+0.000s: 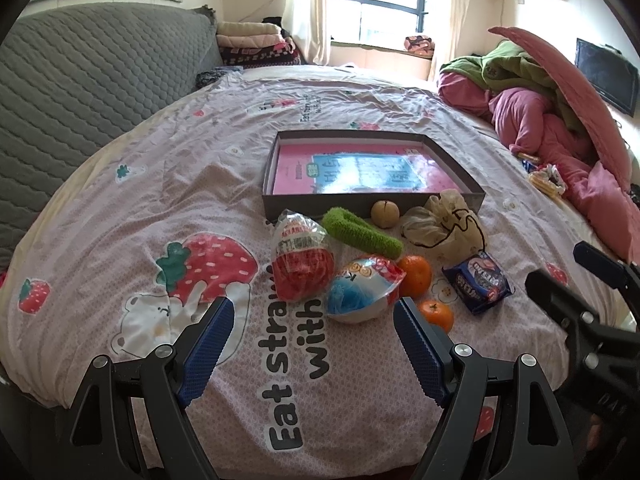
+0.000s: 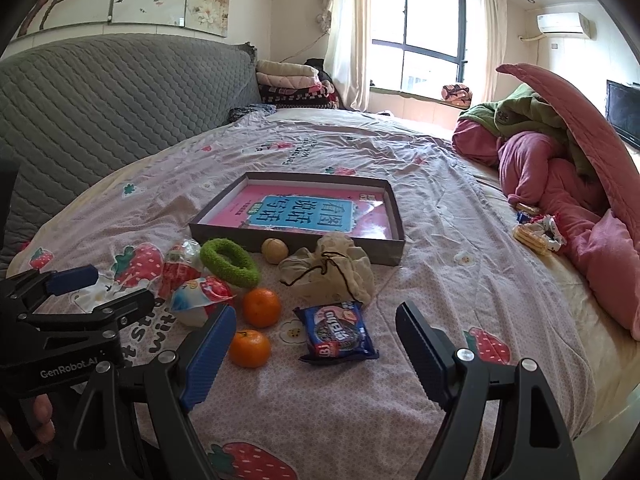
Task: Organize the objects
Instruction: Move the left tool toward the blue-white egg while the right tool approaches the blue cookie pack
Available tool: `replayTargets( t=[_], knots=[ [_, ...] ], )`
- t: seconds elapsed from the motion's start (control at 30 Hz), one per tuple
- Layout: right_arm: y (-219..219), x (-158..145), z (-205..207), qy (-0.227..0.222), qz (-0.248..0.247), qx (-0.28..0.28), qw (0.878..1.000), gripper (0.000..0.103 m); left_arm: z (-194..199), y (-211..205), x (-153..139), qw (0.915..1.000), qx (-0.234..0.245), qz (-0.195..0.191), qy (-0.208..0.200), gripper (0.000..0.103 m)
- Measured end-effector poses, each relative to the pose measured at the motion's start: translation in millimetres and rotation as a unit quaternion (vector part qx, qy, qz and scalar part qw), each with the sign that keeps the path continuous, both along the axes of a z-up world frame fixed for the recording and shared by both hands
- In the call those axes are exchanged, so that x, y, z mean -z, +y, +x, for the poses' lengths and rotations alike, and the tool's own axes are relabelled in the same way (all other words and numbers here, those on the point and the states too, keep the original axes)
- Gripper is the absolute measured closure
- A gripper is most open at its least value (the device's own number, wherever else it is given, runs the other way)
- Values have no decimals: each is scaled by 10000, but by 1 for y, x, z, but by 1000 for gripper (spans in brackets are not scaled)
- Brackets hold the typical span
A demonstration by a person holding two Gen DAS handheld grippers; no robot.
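From the left wrist camera, the left gripper (image 1: 314,316) hangs above the bed sheet (image 1: 120,208) with its two blue-padded jaws spread wide and nothing between them. Just ahead of it lies a blue and white packaged ball (image 1: 362,290), and to the left of that a red packaged ball (image 1: 300,264); the two packages touch each other. Behind them lies a green fuzzy ring (image 1: 362,232), and beyond the ring a small tan round fruit (image 1: 385,214) sits just in front of the wall of the shallow gray box (image 1: 276,168), which holds a pink and blue book (image 1: 360,172). A cream drawstring pouch (image 1: 440,224) lies to the right of the fruit, also near the box. Two oranges are there, one orange (image 1: 416,276) beside the blue package and a smaller orange (image 1: 437,314) close to the right jaw. A blue cookie packet (image 1: 478,282) lies right of them. The right gripper (image 1: 576,276) shows at the right edge, also spread open. From the right wrist camera, the right gripper (image 2: 316,324) is open wide and empty, and the cookie packet (image 2: 338,332) lies on the sheet between and ahead of its jaws, not touched. The two oranges (image 2: 262,308) lie to the left of the packet, the near one just beside the left jaw. The pouch (image 2: 328,272) rests against the front of the box (image 2: 296,246). The left gripper (image 2: 100,290) appears at the left edge, open, above the packaged balls.
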State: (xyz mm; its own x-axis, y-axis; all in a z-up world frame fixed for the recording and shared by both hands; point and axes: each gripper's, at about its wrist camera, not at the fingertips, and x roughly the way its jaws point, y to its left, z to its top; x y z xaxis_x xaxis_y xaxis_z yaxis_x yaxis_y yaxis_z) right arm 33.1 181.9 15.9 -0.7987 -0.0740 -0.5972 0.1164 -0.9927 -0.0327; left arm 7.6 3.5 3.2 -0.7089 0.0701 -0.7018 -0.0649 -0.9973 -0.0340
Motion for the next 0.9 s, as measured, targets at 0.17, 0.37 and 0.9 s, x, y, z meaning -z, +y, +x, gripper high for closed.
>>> replayTargets(
  t=[0.17,0.37,0.9],
  knots=[
    [9,6,0,-91,-45,40,9999,22,-1,1,10,9998,125,61,-158,20],
    [16,15,1,-229,-102,31,9997,22,-1,4,17,9990,307,160,-287,20],
    [24,33,-2,-473,-125,35,9988,22,0,8,37,9972,511,146,-524,20]
  ],
)
